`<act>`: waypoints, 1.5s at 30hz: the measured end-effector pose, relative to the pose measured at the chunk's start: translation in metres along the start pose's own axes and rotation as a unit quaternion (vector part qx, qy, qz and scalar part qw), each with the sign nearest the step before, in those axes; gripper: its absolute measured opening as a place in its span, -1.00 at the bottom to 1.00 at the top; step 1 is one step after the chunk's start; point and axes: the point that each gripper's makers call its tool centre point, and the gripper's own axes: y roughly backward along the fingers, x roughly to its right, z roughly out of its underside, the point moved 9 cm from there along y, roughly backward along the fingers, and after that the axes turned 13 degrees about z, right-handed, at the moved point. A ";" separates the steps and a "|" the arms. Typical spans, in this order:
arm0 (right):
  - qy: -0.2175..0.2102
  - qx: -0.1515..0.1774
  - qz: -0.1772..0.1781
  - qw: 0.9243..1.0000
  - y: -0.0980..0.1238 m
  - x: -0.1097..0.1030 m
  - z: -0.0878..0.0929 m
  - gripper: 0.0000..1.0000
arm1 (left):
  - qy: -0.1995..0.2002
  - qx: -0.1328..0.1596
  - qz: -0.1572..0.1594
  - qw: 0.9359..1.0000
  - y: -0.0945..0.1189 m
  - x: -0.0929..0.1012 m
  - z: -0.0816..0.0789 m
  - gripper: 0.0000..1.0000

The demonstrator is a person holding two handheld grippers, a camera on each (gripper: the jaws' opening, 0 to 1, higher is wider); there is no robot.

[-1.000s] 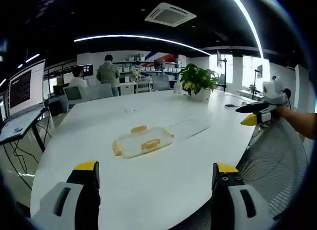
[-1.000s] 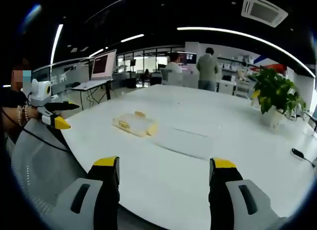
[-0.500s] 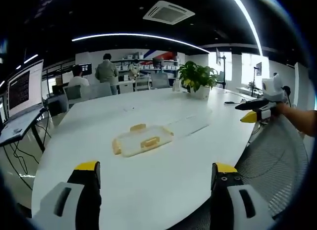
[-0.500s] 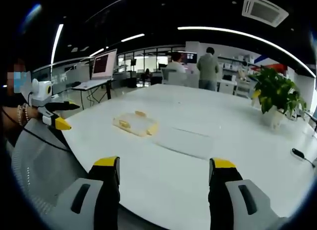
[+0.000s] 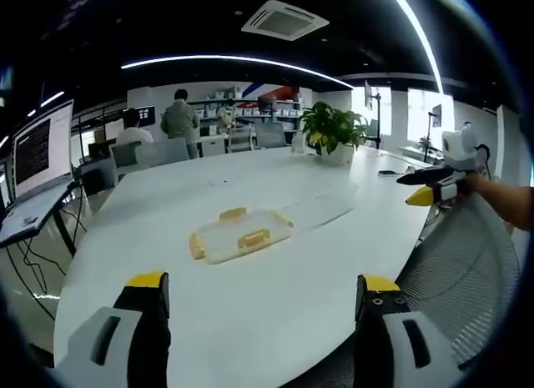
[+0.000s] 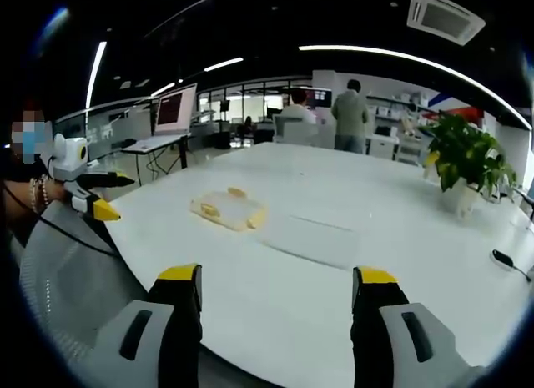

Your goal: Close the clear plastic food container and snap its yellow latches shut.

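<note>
A clear plastic food container [image 5: 239,236] with yellow latches lies flat on the white table [image 5: 250,313], well beyond my left gripper [image 5: 257,284], which is open and holds nothing. A clear flat piece [image 5: 321,211] lies on the table just right of the container. The right gripper view has the container [image 6: 227,209] left of centre and the clear flat piece [image 6: 310,239] beside it. My right gripper [image 6: 276,278] is open and holds nothing, near the table edge. Each gripper appears in the other's view, held in a hand: the right one [image 5: 434,185], the left one [image 6: 88,190].
A potted plant [image 5: 332,136] stands at the table's far side, also seen as the plant [image 6: 465,161]. A mesh chair back [image 5: 467,279] is close on the right. A laptop on a stand [image 5: 37,167] is at left. People stand at shelves in the background. A small dark object [image 6: 503,260] lies on the table.
</note>
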 end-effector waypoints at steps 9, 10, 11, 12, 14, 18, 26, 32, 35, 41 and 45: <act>-0.002 0.002 0.002 1.000 0.000 0.001 0.000 0.42 | 0.001 -0.003 0.000 1.000 -0.001 0.000 0.000 0.78; -0.002 0.002 0.002 1.000 0.000 0.001 0.000 0.42 | 0.001 -0.003 0.000 1.000 -0.001 0.000 0.000 0.78; -0.002 0.002 0.002 1.000 0.000 0.001 0.000 0.42 | 0.000 -0.004 0.000 1.000 -0.001 0.000 0.000 0.78; -0.003 0.002 0.002 1.000 0.000 0.001 0.000 0.42 | 0.000 -0.005 0.000 1.000 -0.001 0.000 0.000 0.78; -0.003 0.002 0.002 1.000 0.000 0.001 0.000 0.42 | 0.000 -0.003 0.001 1.000 -0.001 0.000 0.000 0.78; -0.003 0.002 0.002 1.000 0.000 0.001 0.000 0.42 | 0.001 -0.003 0.001 1.000 -0.001 0.000 0.001 0.77; -0.003 0.003 0.003 1.000 0.001 0.001 0.000 0.41 | 0.004 -0.003 0.006 1.000 -0.001 0.000 0.001 0.75; -0.003 0.002 0.004 1.000 0.000 0.001 -0.001 0.41 | 0.004 -0.002 0.006 1.000 -0.001 0.000 0.000 0.75; -0.003 0.001 0.004 1.000 0.000 0.001 -0.001 0.41 | 0.003 0.001 0.008 1.000 -0.001 0.000 0.000 0.75; -0.002 0.000 0.007 1.000 0.000 0.001 -0.001 0.42 | 0.005 0.009 0.009 1.000 0.000 0.000 -0.001 0.76; 0.002 -0.005 0.008 1.000 0.000 0.001 0.000 0.42 | 0.004 0.016 0.008 1.000 0.000 0.000 -0.002 0.76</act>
